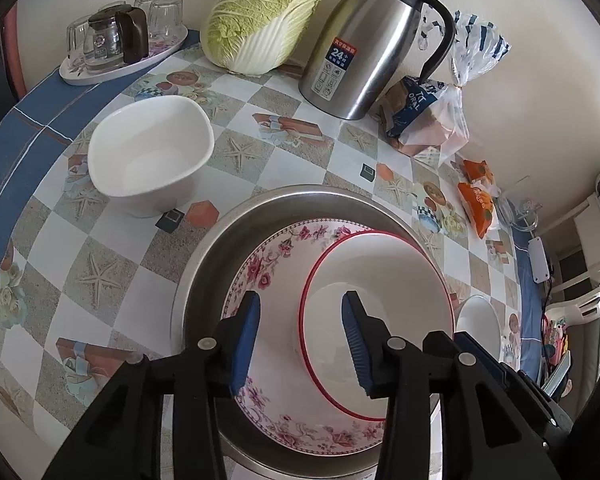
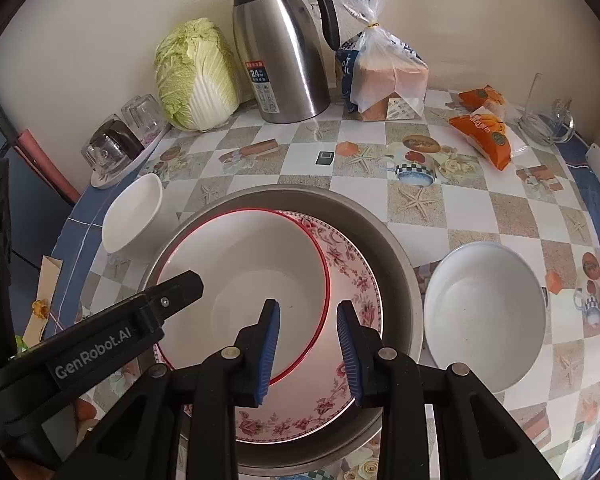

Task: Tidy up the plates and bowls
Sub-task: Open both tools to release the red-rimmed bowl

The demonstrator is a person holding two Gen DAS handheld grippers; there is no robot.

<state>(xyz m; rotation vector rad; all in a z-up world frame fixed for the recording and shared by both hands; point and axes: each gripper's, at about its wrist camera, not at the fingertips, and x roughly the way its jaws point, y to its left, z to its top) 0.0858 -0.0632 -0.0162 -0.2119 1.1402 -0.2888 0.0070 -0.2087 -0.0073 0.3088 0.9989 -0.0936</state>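
A metal basin [image 1: 300, 194] [image 2: 340, 200] holds a floral plate [image 1: 256, 268] [image 2: 356, 276]. A red-rimmed white bowl [image 1: 380, 272] [image 2: 252, 264] rests upright on the plate. My left gripper [image 1: 301, 300] is open, astride the bowl's left rim with clear gaps at both pads; one of its fingers [image 2: 180, 288] reaches over that rim in the right wrist view. My right gripper [image 2: 308, 306] straddles the opposite rim, which runs slantwise between its pads. I cannot tell whether they press on it. A white square bowl [image 1: 148, 152] [image 2: 132, 216] and a pale round bowl [image 2: 484, 312] flank the basin.
Along the back wall stand a steel jug [image 1: 364, 52], a cabbage [image 1: 260, 12], a bagged loaf [image 1: 428, 120] and a tray of glasses [image 1: 116, 40]. Orange snack packs [image 2: 484, 136] lie at the back right. The table's blue border curves round both sides.
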